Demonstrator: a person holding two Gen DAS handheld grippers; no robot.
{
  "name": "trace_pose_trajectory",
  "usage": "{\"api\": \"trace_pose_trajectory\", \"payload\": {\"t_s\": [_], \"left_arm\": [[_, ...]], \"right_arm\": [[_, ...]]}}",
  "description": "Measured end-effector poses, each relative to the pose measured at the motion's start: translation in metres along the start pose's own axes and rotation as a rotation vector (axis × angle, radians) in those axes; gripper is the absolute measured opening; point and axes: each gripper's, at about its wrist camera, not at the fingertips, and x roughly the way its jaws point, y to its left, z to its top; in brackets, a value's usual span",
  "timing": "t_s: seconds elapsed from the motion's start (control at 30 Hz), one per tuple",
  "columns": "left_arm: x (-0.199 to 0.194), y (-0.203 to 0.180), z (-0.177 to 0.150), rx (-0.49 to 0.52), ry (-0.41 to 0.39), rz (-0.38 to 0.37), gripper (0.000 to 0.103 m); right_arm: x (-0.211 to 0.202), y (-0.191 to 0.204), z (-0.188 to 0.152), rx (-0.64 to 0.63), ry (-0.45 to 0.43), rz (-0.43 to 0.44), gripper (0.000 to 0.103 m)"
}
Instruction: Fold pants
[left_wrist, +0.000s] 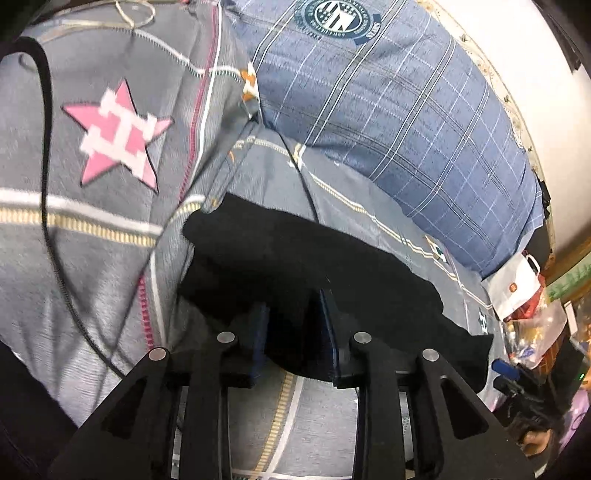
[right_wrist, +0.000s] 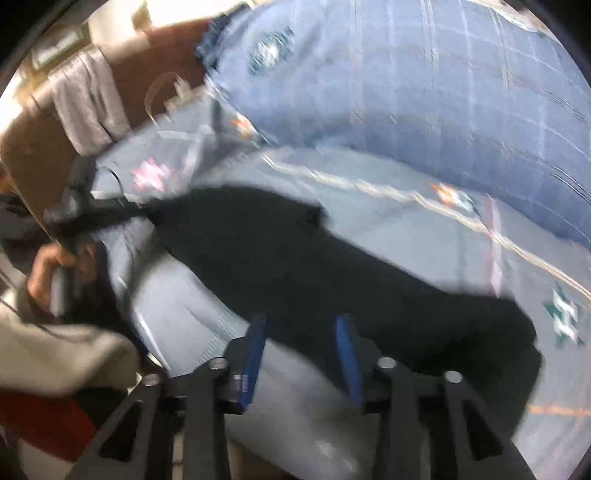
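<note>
The black pants (left_wrist: 314, 258) lie folded in a long strip on a grey striped bedsheet (left_wrist: 92, 221). My left gripper (left_wrist: 295, 314) is open, with its blue-padded fingers over the near edge of the pants and black cloth between them. In the right wrist view the pants (right_wrist: 295, 258) run from upper left to lower right. My right gripper (right_wrist: 303, 332) is open, its blue fingers (right_wrist: 255, 343) at the pants' near edge. This view is blurred by motion. The other gripper and the hand that holds it (right_wrist: 62, 251) show at the left.
A blue plaid pillow (left_wrist: 406, 110) lies behind the pants, also in the right wrist view (right_wrist: 406, 74). A pink star patch (left_wrist: 118, 136) and a black cable (left_wrist: 48, 184) are on the sheet at left. Bags and clutter (left_wrist: 524, 295) sit at the right. A brown headboard (right_wrist: 37, 155) stands at left.
</note>
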Motion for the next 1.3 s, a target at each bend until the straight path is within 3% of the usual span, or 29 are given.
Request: {"api": "trace_pose_trajectory", "payload": {"t_s": [0.1,0.17,0.27,0.33,0.4,0.43,0.53,0.67,0.73,0.83,0.9,0.97,1.07,1.13,1.3], "left_arm": [[-0.011,-0.006,-0.001,0.036,-0.041,0.016,0.025],[-0.022,-0.010,-0.002,0.072,-0.097,0.046,0.025],[-0.027,-0.011,0.000,0.069,-0.127,0.051,0.035],[-0.026,-0.011,0.003,0.064,-0.135,0.044,0.037],[-0.020,-0.014,0.005,0.069,-0.126,0.041,0.037],[-0.016,-0.015,0.006,0.077,-0.121,0.035,0.040],[0.008,-0.020,0.007,0.105,-0.083,0.047,0.047],[0.052,-0.022,-0.001,0.151,0.013,0.104,0.047],[0.061,-0.028,-0.006,0.199,0.013,0.130,0.049],[0.061,-0.036,-0.007,0.226,0.008,0.133,0.053],[0.058,-0.040,-0.003,0.203,0.010,0.097,0.053],[0.058,-0.050,0.001,0.185,0.016,0.063,0.060],[0.061,-0.072,0.000,0.210,0.013,0.011,0.066],[0.071,-0.090,-0.001,0.233,0.048,-0.020,0.066],[0.096,-0.144,-0.016,0.333,0.123,-0.096,0.066]], "right_arm": [[0.012,0.010,0.016,-0.015,-0.008,0.014,0.040],[0.025,0.013,0.028,-0.018,-0.021,-0.051,0.040],[0.057,0.001,0.048,0.064,-0.040,-0.079,0.040],[0.081,-0.013,0.060,0.140,-0.047,-0.065,0.040],[0.108,-0.020,0.070,0.175,-0.009,-0.064,0.039],[0.119,-0.019,0.073,0.156,0.014,-0.071,0.028],[0.133,-0.010,0.079,0.061,0.018,-0.157,0.009],[0.148,-0.021,0.086,0.098,-0.005,-0.199,0.006],[0.157,-0.026,0.084,0.134,0.009,-0.180,0.006],[0.137,-0.032,0.078,0.195,-0.017,-0.162,0.006],[0.106,-0.040,0.069,0.251,-0.042,-0.176,0.006],[0.068,-0.049,0.054,0.290,-0.092,-0.202,0.007],[0.011,-0.077,0.023,0.382,-0.109,-0.315,0.023],[-0.025,-0.101,-0.002,0.462,-0.122,-0.377,0.042],[-0.083,-0.151,-0.049,0.600,-0.134,-0.439,0.043]]}}
